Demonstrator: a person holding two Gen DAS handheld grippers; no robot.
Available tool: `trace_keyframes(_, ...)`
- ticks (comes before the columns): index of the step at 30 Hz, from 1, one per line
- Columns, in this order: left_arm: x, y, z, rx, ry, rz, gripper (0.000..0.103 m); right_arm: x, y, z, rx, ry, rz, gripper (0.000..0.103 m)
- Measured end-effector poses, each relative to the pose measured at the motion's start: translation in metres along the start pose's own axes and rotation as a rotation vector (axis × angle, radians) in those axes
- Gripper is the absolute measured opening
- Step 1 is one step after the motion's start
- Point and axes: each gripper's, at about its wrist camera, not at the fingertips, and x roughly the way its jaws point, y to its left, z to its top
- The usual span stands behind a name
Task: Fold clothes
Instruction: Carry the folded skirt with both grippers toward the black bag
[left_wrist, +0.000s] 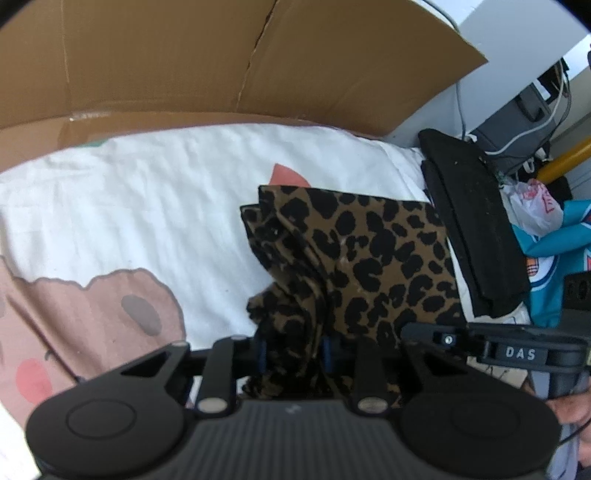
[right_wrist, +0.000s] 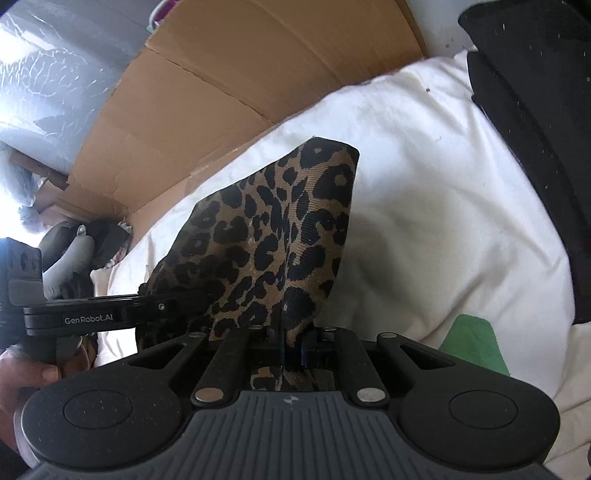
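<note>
Apparently mid-fold: left gripper (left_wrist: 293, 356) and right gripper (right_wrist: 291, 350) both pinch the near edge of the leopard-print brown-and-black fabric garment (left_wrist: 365, 258), partly folded on the white printed bedsheet (left_wrist: 147, 206); next move needs both pinches kept level.

**Bedding, cardboard and daylight**

A white printed bed sheet (left_wrist: 155, 192) covers the near surface. Behind it stands a flattened brown cardboard sheet (left_wrist: 207, 55). Far right, a pale grey wall (left_wrist: 491, 26); far left, bright daylight on crinkled clear plastic film (right_wrist: 51, 74).
</note>
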Motion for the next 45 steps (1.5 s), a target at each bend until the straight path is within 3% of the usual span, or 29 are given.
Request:
trace_keyframes(9, -0.042, -0.040, 0.016, 0.060, -0.055, 0.063, 0.027, -0.042, 0.014, 0.009, -0.049, -0.100, 0.039, 0.006)
trace_keyframes(16, -0.053, -0.083, 0.024, 0.063, -0.069, 0.086, 0.027, -0.087, 0.026, 0.018, -0.145, -0.191, -0.018, 0.006)
trace_keyframes(23, -0.051, -0.125, 0.028, 0.075, -0.066, 0.073, 0.027, -0.132, 0.012, 0.018, -0.179, -0.253, -0.058, 0.006)
trace_keyframes(30, -0.043, -0.169, 0.027, 0.079, -0.081, 0.009, 0.026, -0.181, -0.011, 0.020, -0.165, -0.318, -0.095, 0.006)
trace_keyframes(45, -0.006, -0.246, 0.036, 0.092, -0.062, -0.166, 0.026, -0.259, -0.061, 0.021, -0.132, -0.399, -0.310, 0.006)
